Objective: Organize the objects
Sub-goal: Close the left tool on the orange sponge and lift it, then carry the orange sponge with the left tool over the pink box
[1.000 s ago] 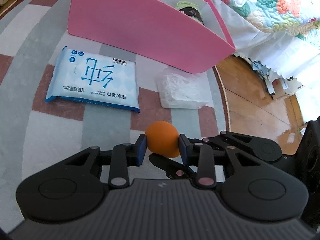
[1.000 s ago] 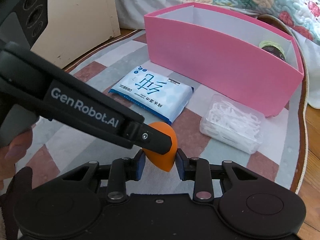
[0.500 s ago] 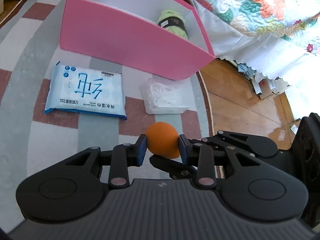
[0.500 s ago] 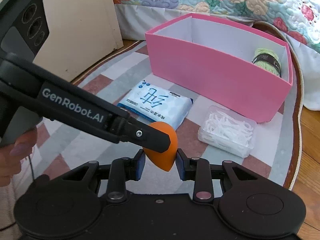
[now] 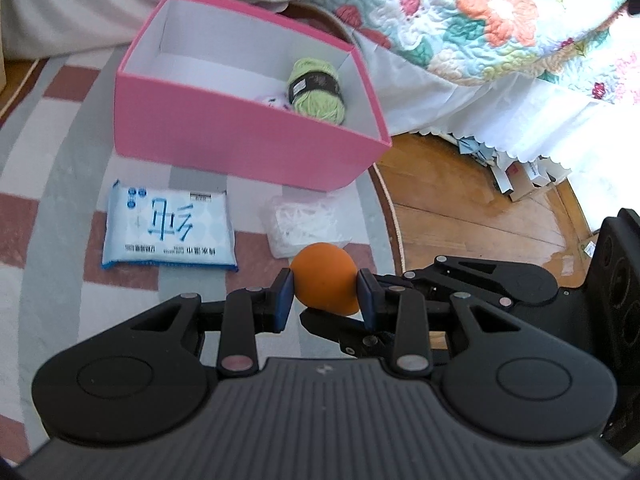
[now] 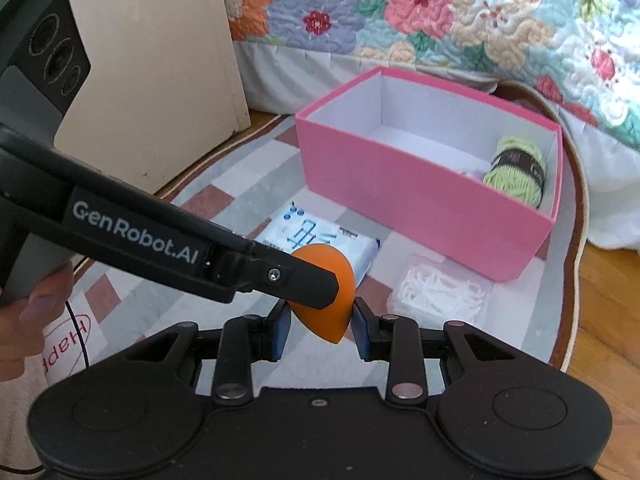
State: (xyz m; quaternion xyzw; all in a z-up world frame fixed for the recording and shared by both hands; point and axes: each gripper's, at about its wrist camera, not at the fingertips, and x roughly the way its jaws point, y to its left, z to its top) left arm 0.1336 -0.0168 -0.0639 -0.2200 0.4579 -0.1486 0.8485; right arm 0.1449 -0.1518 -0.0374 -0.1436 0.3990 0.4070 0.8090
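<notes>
1. Orange and teardrop-shaped, the makeup sponge (image 5: 324, 278) is held in the air above the rug (image 5: 52, 184), on the near side of the pink box (image 5: 240, 140).
2. The left gripper (image 5: 325, 296) is clamped on the sponge's round end; both pads press its sides.
3. The right gripper (image 6: 318, 322) sits around the pointed end. Its fingers stand close on either side, and whether they pinch or only bracket the sponge cannot be told from either view.
4. The sponge is likely very light, soft and springy. It will squash under a hard squeeze and could pop out sideways, so a gentle hold across its widest part seems best. The tapered tip is a poor place to grip, since the pads would tend to slide off it.
5. The box is open at the top, with a ball of green yarn (image 5: 318, 90) in its right end and bare white floor at the left.
6. On the rug in front of the box lie a blue pack of wipes (image 5: 168, 232) and a clear tub of floss picks (image 6: 440, 292), well apart from each other.
</notes>
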